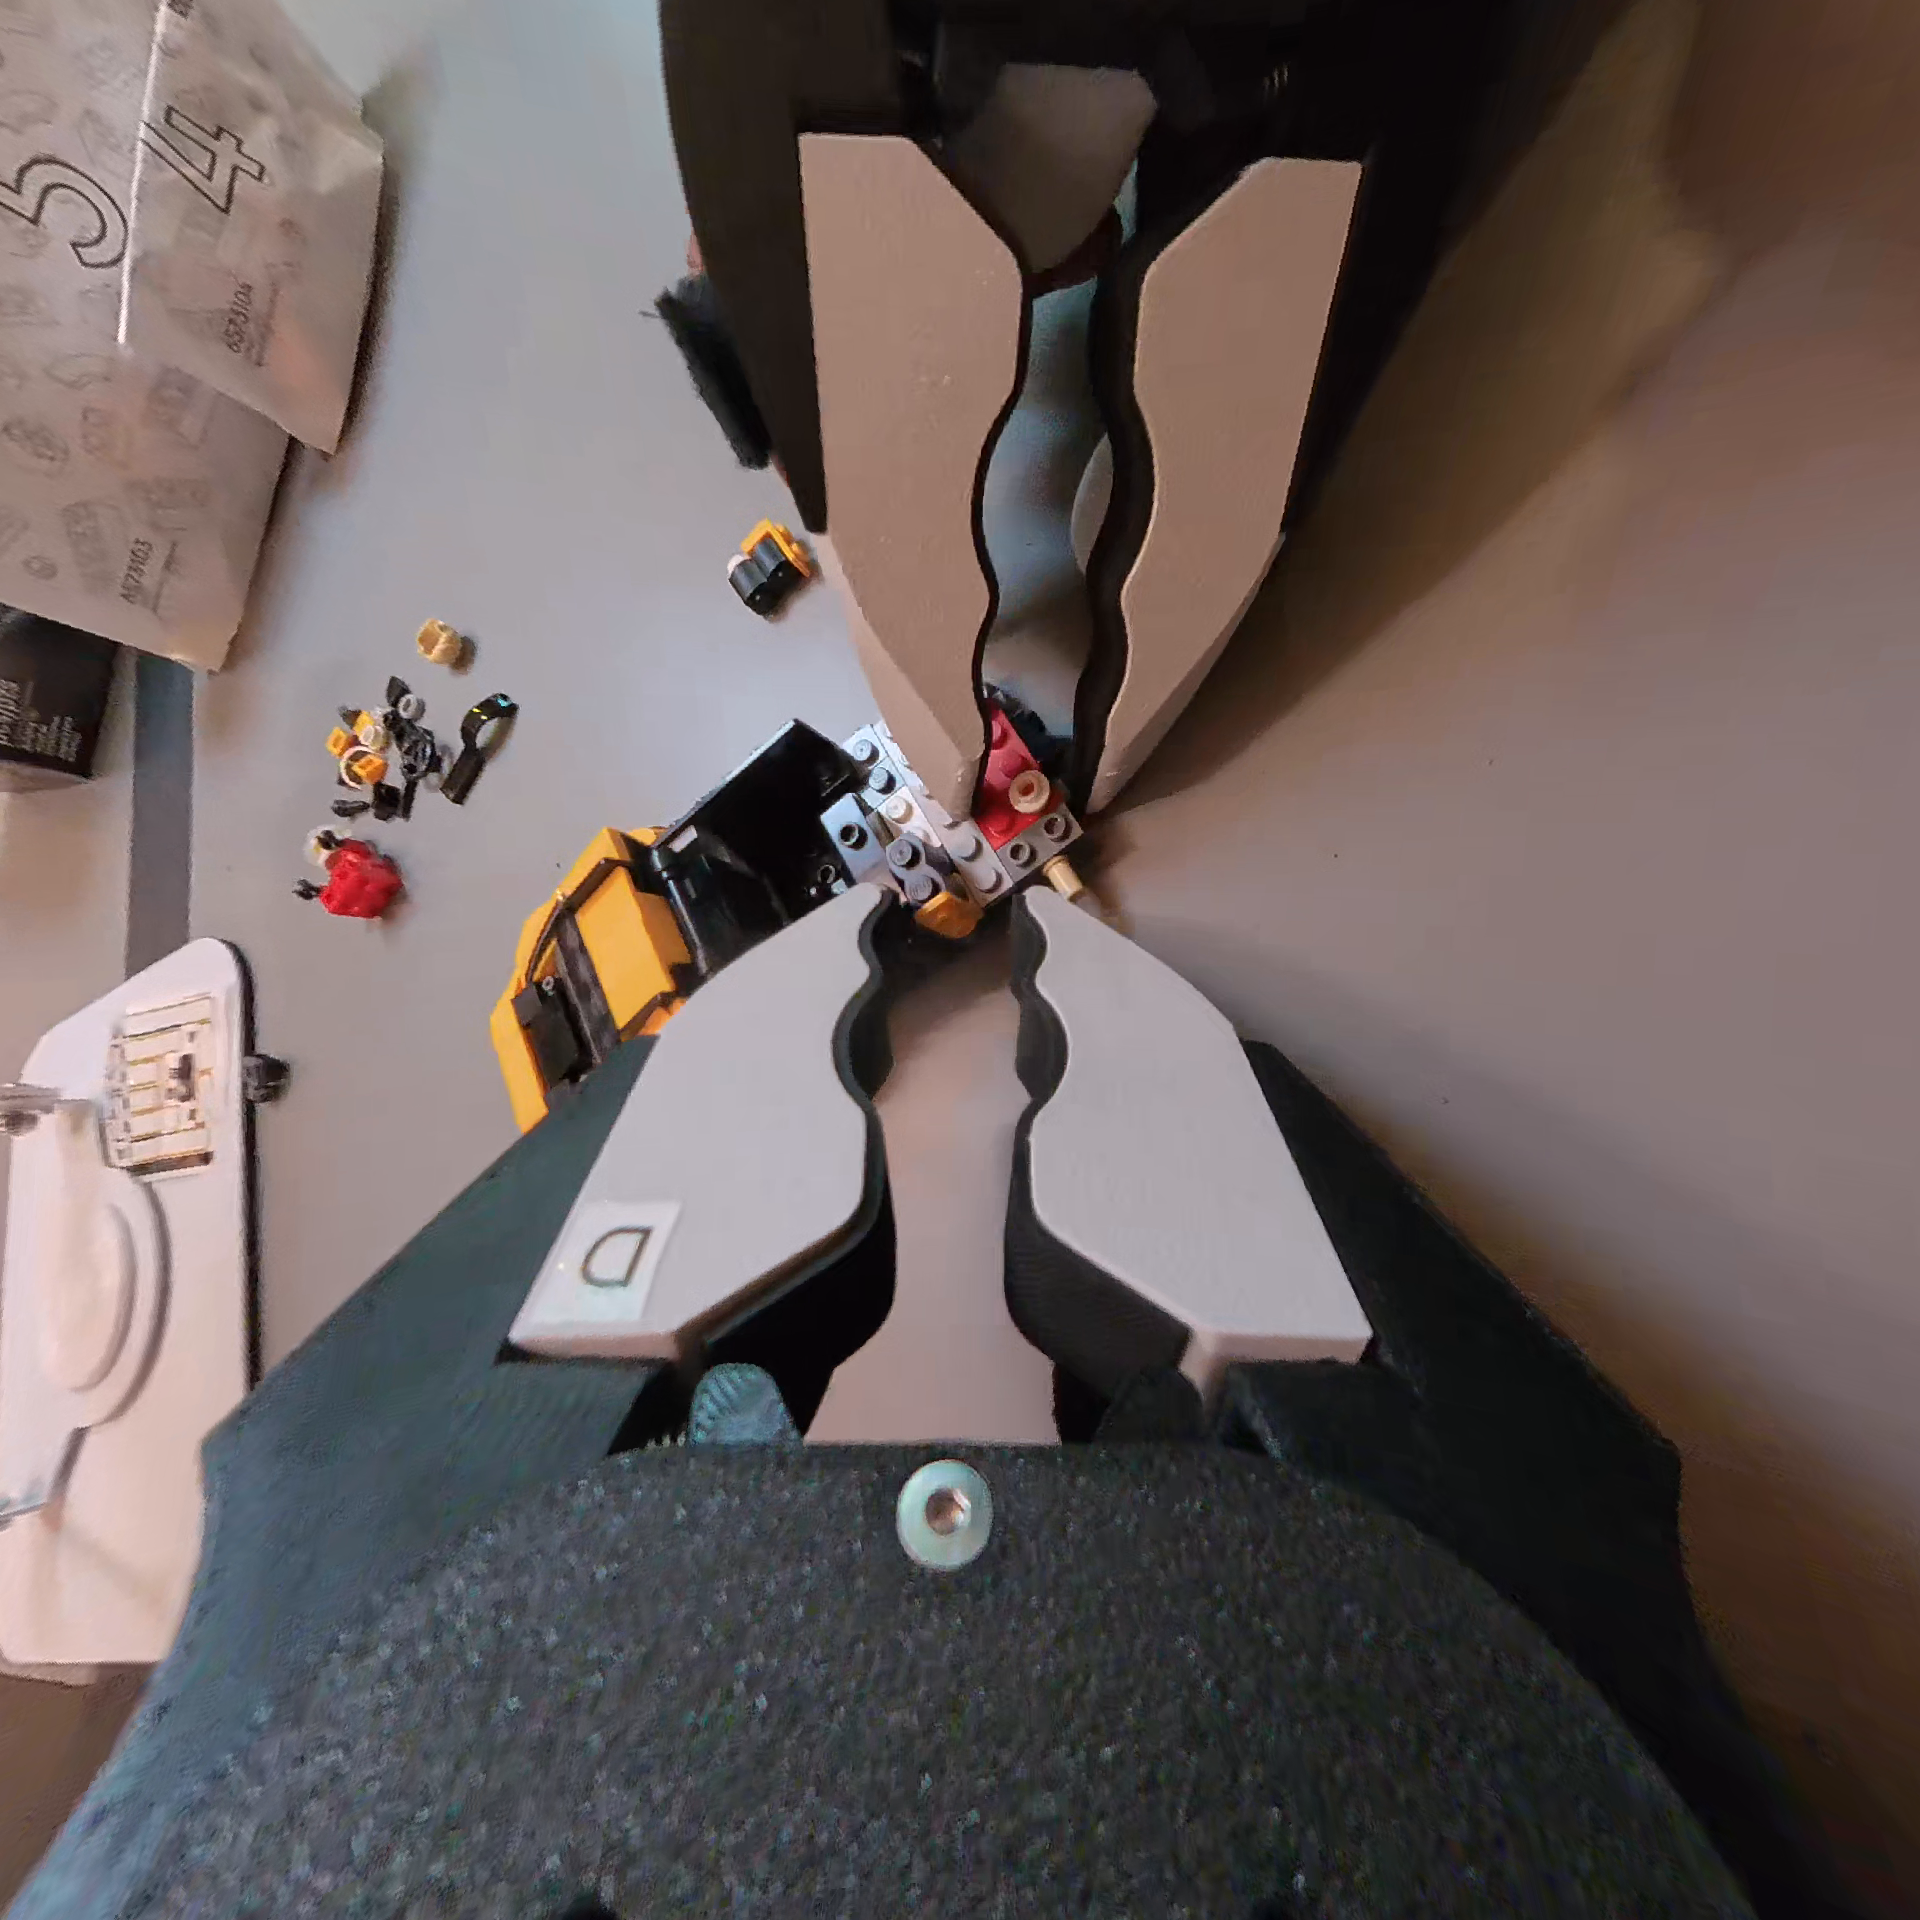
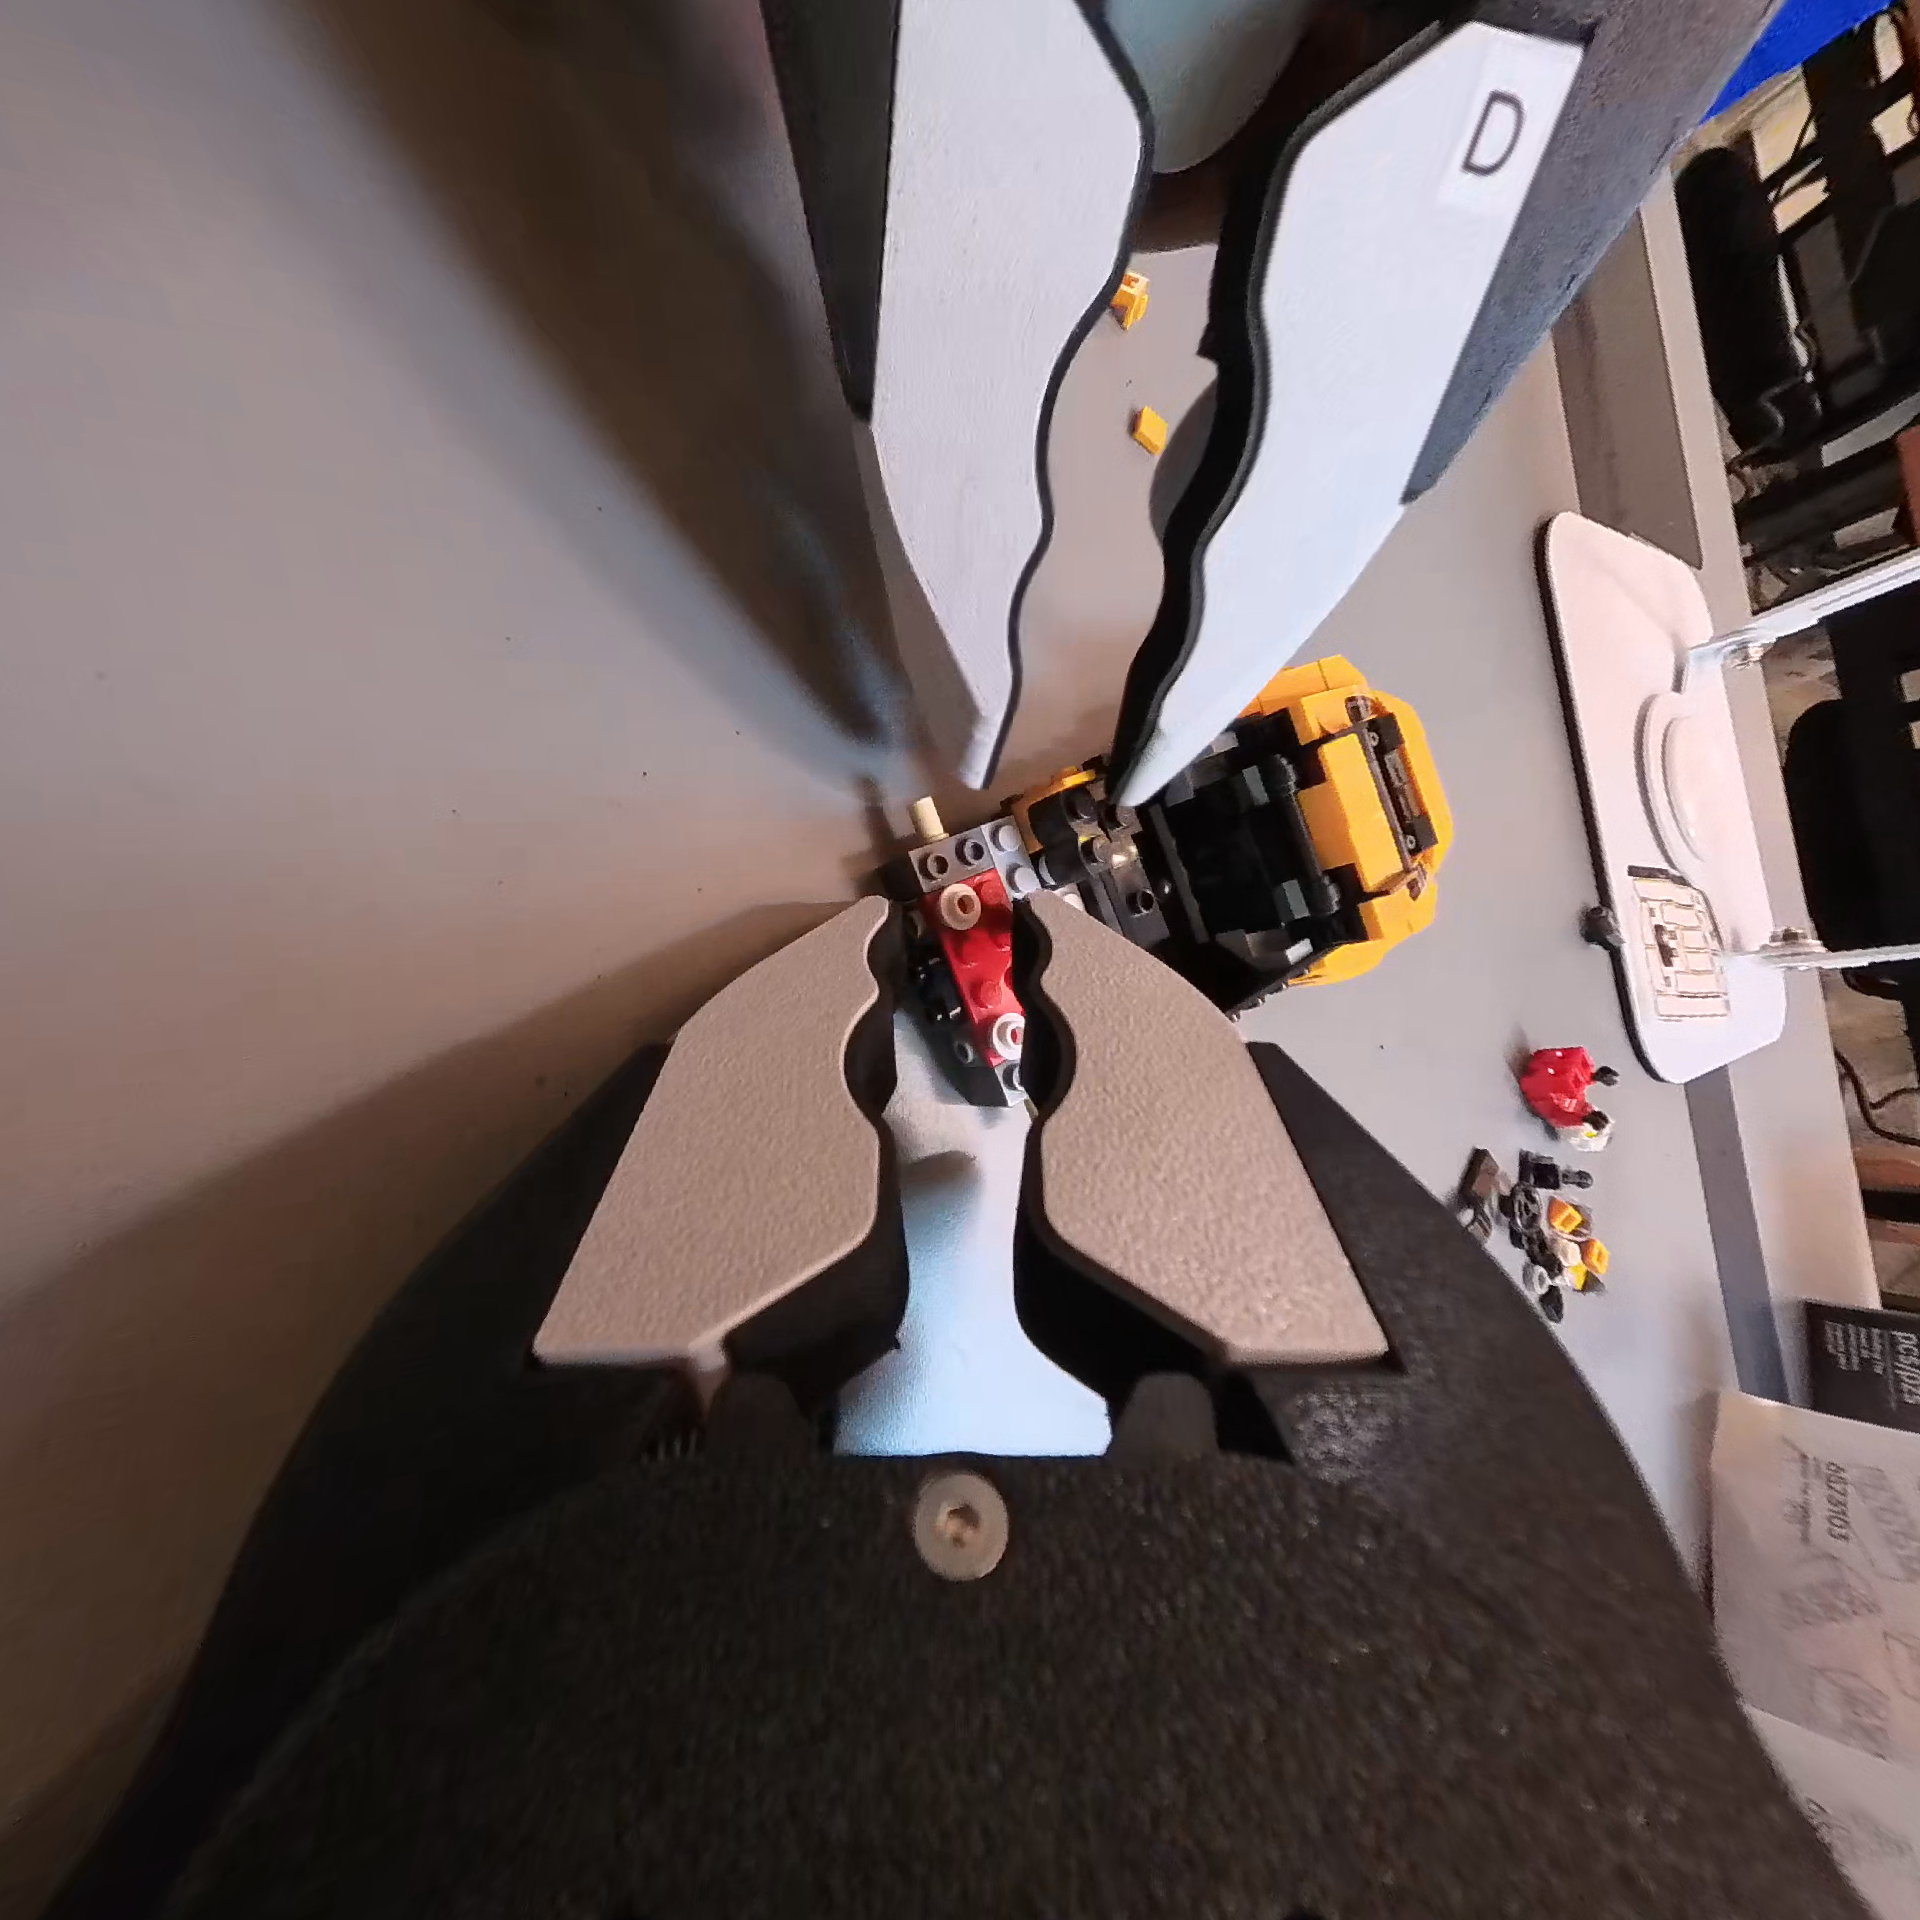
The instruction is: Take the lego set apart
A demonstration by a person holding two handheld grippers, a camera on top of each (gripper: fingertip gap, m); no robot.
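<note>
We see the right gripper (image 2: 956, 914) clenched on the red brick section (image 2: 977, 966) at the stripped end of the lego car (image 2: 1247, 862), its jaws flanking the red bricks on either side. The left gripper (image 1: 951, 904) meets the same model from the opposite direction; its fingertips bracket the grey studded plates (image 1: 935, 831), but we cannot tell whether they press or merely straddle them. In the left wrist view the car lies at the centre of the grey table (image 1: 582, 499), with its yellow and black body (image 1: 603, 956) extending toward 8 o'clock.

Outward, at 9 o'clock, we find a scatter of small loose parts (image 1: 405, 738), a red piece (image 1: 358, 878) and a yellow-black sub-assembly (image 1: 769, 561) at 11 o'clock. Numbered paper bags (image 1: 156, 312) occupy 10 o'clock.

We judge disassembly to be partway: the trim pieces are off and the chassis studs exposed, while the bodywork and red core remain joined.
</note>
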